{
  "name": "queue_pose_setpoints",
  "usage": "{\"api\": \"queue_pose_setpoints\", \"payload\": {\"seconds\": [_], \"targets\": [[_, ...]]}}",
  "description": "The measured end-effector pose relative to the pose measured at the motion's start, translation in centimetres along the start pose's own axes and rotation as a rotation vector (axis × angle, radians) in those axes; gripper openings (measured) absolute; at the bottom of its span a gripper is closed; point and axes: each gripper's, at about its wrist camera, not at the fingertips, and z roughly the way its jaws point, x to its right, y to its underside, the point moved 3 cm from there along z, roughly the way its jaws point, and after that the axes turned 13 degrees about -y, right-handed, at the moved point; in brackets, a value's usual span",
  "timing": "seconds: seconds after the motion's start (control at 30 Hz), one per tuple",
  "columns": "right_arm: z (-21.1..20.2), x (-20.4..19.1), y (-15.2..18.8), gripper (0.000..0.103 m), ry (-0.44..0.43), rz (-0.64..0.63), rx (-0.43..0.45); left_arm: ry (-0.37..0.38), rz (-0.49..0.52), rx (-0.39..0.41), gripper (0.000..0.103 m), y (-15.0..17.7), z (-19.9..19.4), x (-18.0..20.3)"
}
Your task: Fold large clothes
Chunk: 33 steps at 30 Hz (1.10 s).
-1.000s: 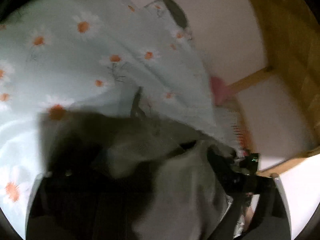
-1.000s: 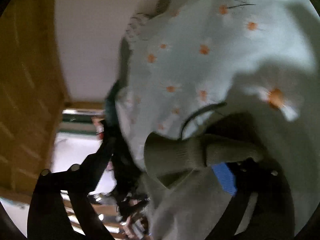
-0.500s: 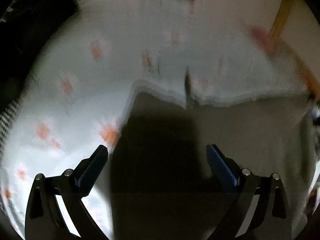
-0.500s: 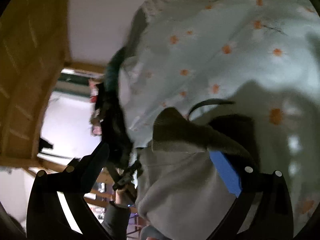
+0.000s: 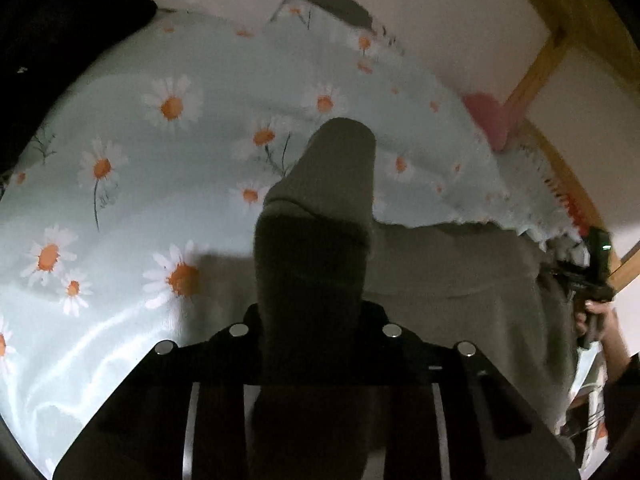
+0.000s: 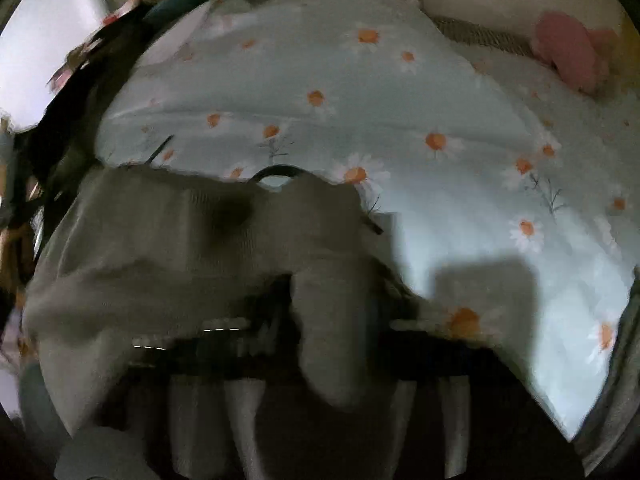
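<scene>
Covering the bed: pale green sheet printed with white-and-orange daisies (image 5: 132,184), smooth, lit from one side.
Room: cream wall (image 5: 452,28) and light wooden frame (image 5: 560,36) behind; a pink soft object (image 6: 568,52) at the bed's far edge.
Garment: large grey-olive knitted piece of clothing (image 5: 452,280) lies on the sheet, one ribbed part raised.
Left gripper (image 5: 316,320): jaws have just been closing, now clamped on the ribbed part.
Right gripper (image 6: 324,340): jaws have just been closing, together on a grey fold.
Hidden: both pairs of fingertips are buried in fabric; the right view is blurred; the room's left edge is dark clutter.
</scene>
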Motion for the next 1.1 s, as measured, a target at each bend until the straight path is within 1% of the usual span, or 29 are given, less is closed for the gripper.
{"api": "queue_pose_setpoints", "payload": {"seconds": [0.07, 0.1, 0.13, 0.17, 0.27, 0.3, 0.33, 0.37, 0.4, 0.43, 0.47, 0.5, 0.57, 0.6, 0.63, 0.67, 0.7, 0.73, 0.77, 0.8, 0.83, 0.87, 0.9, 0.93, 0.97, 1.0, 1.03, 1.07, 1.1], "targets": [[-2.2, 0.5, -0.6, 0.011, -0.093, 0.064, 0.170, 0.080, -0.066, 0.022, 0.025, -0.1, -1.2, -0.8], [-3.5, 1.1, -0.6, 0.010, -0.134, 0.122, 0.249, 0.142, -0.122, 0.040, 0.025, 0.2, -1.7, -1.2], [-4.8, 3.1, -0.4, 0.010, -0.158, 0.234, 0.333, 0.195, -0.180, 0.044, 0.025, 0.3, -1.7, -1.6], [-4.8, 4.3, 0.0, 0.010, -0.132, 0.290, 0.337, 0.236, -0.262, 0.034, 0.025, 0.5, -1.1, -3.0], [-2.4, 5.5, 0.7, 0.011, -0.057, 0.332, 0.255, 0.205, -0.365, -0.050, 0.027, 1.6, 2.5, -4.9], [-1.9, 5.4, 0.8, 0.013, -0.068, 0.353, 0.245, 0.195, -0.413, -0.084, 0.035, 2.1, 3.7, -5.5], [-1.7, 5.3, 0.7, 0.019, -0.079, 0.361, 0.236, 0.183, -0.437, -0.098, 0.049, 2.3, 4.1, -5.7], [-1.7, 4.9, 0.5, 0.040, -0.085, 0.352, 0.216, 0.165, -0.448, -0.080, 0.055, 2.2, 3.8, -5.7], [-2.3, 4.5, 0.5, 0.085, -0.066, 0.331, 0.204, 0.160, -0.443, -0.023, 0.073, 1.9, 2.5, -5.5], [-3.2, 3.6, 0.4, 0.099, -0.031, 0.289, 0.208, 0.166, -0.421, 0.031, 0.097, 1.6, 1.1, -5.1], [-4.1, 2.8, 0.4, 0.099, -0.026, 0.240, 0.239, 0.143, -0.388, 0.102, 0.098, 0.9, -1.2, -4.7], [-5.0, 1.9, 0.0, 0.099, -0.023, 0.182, 0.259, 0.102, -0.358, 0.143, 0.098, 0.7, -2.7, -4.3], [-7.0, -0.3, -0.4, 0.099, 0.040, 0.090, 0.265, 0.036, -0.266, 0.212, 0.098, -0.1, -6.3, -2.7], [-7.4, -1.4, -0.5, 0.100, 0.061, 0.055, 0.256, 0.040, -0.228, 0.221, 0.098, 0.0, -7.2, -1.4], [-7.2, -3.2, -0.2, 0.100, 0.056, 0.011, 0.214, 0.033, -0.166, 0.209, 0.098, 0.3, -7.5, 0.5], [-6.5, -4.1, 0.2, 0.100, 0.072, -0.008, 0.159, -0.033, -0.079, 0.162, 0.098, 0.5, -6.5, 2.8], [-5.3, -4.6, 0.4, 0.099, 0.131, -0.022, 0.090, -0.161, 0.007, 0.130, 0.098, 1.0, -5.3, 4.1], [-4.2, -4.7, 0.9, 0.099, 0.227, -0.022, 0.039, -0.283, 0.058, 0.138, 0.098, 1.2, -4.4, 4.1], [-3.4, -4.2, 1.7, 0.099, 0.287, 0.001, 0.013, -0.462, 0.099, 0.173, 0.098, 1.5, -3.3, 4.2], [-3.3, -3.6, 2.3, 0.099, 0.273, 0.026, 0.004, -0.512, 0.101, 0.180, 0.098, 1.6, -3.1, 3.3], [-3.3, -2.5, 3.4, 0.099, 0.206, 0.093, -0.014, -0.477, 0.075, 0.153, 0.098, 1.7, -2.6, 2.8], [-3.1, -2.0, 3.9, 0.099, 0.154, 0.136, -0.029, -0.341, 0.005, 0.088, 0.098, 1.9, -1.9, 1.5], [-3.3, -1.2, 4.7, 0.099, 0.104, 0.175, -0.045, -0.234, -0.039, 0.036, 0.098, 2.2, -1.2, 0.8], [-3.6, -0.2, 5.9, 0.099, 0.064, 0.208, -0.053, -0.104, -0.083, -0.062, 0.098, 2.7, 0.0, -0.2], [-3.4, 0.3, 6.8, 0.099, 0.027, 0.227, -0.062, -0.032, -0.109, -0.136, 0.097, 3.3, 1.2, -0.9], [-3.3, 0.9, 7.5, 0.099, -0.024, 0.251, -0.075, 0.010, -0.108, -0.167, 0.088, 3.5, 2.0, -1.0], [-3.0, 1.1, 8.2, 0.099, -0.077, 0.273, -0.081, 0.052, -0.090, -0.195, 0.063, 3.8, 2.7, -0.9], [-2.9, 1.1, 8.8, 0.093, -0.126, 0.285, -0.071, 0.061, -0.081, -0.200, 0.054, 3.9, 2.8, -0.8], [-2.9, 0.7, 9.2, 0.072, -0.166, 0.274, -0.050, 0.077, -0.084, -0.185, 0.039, 3.7, 3.0, -0.9]]}}
